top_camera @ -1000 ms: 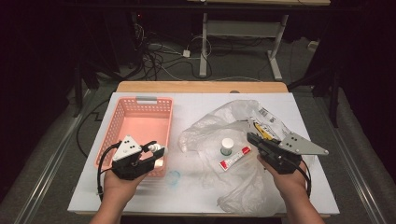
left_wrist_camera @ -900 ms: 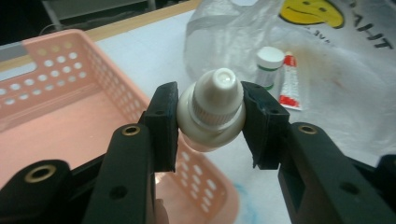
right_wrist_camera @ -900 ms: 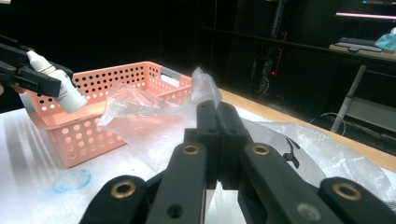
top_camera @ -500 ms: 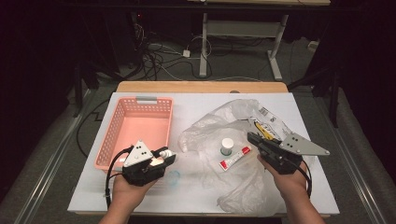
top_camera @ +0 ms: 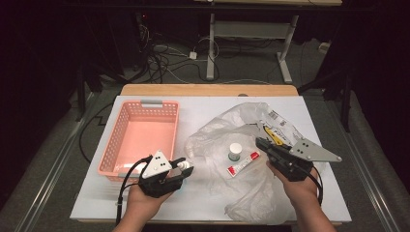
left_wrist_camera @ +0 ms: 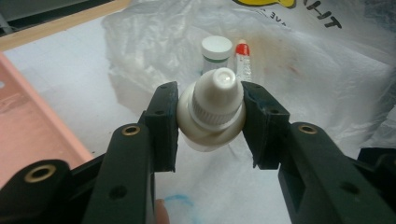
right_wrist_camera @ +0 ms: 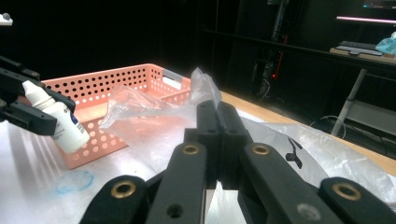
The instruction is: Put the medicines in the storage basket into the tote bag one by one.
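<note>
From the high view, the left gripper [top_camera: 183,168] sat near the front edge of the white table [top_camera: 203,113], just off the front right corner of the pink basket [top_camera: 140,137]. A small white dropper bottle [top_camera: 182,166] was clamped between its jaws, lifted clear of the tabletop. The right gripper [top_camera: 263,144] rested over the crumpled clear plastic bag [top_camera: 241,159] on the right half of the table, jaws pressed together. On the bag lay a small white-capped jar [top_camera: 235,151] and, just beside it, a red-and-white tube [top_camera: 243,164]. The two grippers were well apart.

In the left gripper view, the left gripper [left_wrist_camera: 210,122] held the dropper bottle [left_wrist_camera: 212,116] by its body just below the ribbed cap, one pad on each side, the cap pointing toward the camera and slightly up. Beyond the bottle, on the plastic bag [left_wrist_camera: 289,60], stood the white-capped jar [left_wrist_camera: 216,51] with the tube [left_wrist_camera: 243,65] beside it. The edge of the pink basket [left_wrist_camera: 32,121] showed at the left, and a blue circle [left_wrist_camera: 180,205] was drawn on the table below the jaws.

In the right gripper view, the right gripper [right_wrist_camera: 219,135] was fully closed, and whether a fold of bag was pinched could not be told. The plastic bag [right_wrist_camera: 149,112] rose just past the tips. At far left, the left gripper [right_wrist_camera: 28,105] carried the dropper bottle [right_wrist_camera: 58,119] in front of the basket [right_wrist_camera: 116,88].
</note>
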A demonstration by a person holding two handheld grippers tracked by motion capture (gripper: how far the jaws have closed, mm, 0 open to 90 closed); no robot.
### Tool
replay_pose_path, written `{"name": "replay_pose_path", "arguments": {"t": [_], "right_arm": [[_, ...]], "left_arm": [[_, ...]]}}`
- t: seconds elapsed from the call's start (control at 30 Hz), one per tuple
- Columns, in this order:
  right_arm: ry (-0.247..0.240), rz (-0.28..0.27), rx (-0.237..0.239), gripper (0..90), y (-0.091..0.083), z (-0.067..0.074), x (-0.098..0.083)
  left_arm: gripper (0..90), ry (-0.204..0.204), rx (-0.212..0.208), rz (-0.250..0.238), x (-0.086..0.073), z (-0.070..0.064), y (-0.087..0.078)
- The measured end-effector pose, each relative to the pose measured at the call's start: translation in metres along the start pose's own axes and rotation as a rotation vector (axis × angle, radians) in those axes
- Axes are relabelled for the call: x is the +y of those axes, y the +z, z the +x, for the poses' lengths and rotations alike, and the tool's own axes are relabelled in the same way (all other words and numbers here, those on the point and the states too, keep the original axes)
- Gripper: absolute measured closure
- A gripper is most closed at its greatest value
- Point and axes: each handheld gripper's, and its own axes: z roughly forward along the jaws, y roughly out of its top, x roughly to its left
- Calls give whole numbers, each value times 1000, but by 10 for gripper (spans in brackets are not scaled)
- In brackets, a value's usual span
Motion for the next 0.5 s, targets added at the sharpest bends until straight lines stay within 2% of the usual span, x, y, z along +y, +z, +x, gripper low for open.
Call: {"name": "replay_pose_path", "arguments": {"t": [0.2,0.3,0.5], "right_arm": [[-5,7,3,900,1,2,-1],[-4,7,2,900,0,2,-1],[-5,8,0,900,0,2,-1]], "left_arm": [[576,19,-18,10,2,-8,14],[576,34,-32,27,6,-12,26],[576,56,-58,31,16,-19,45]]}}
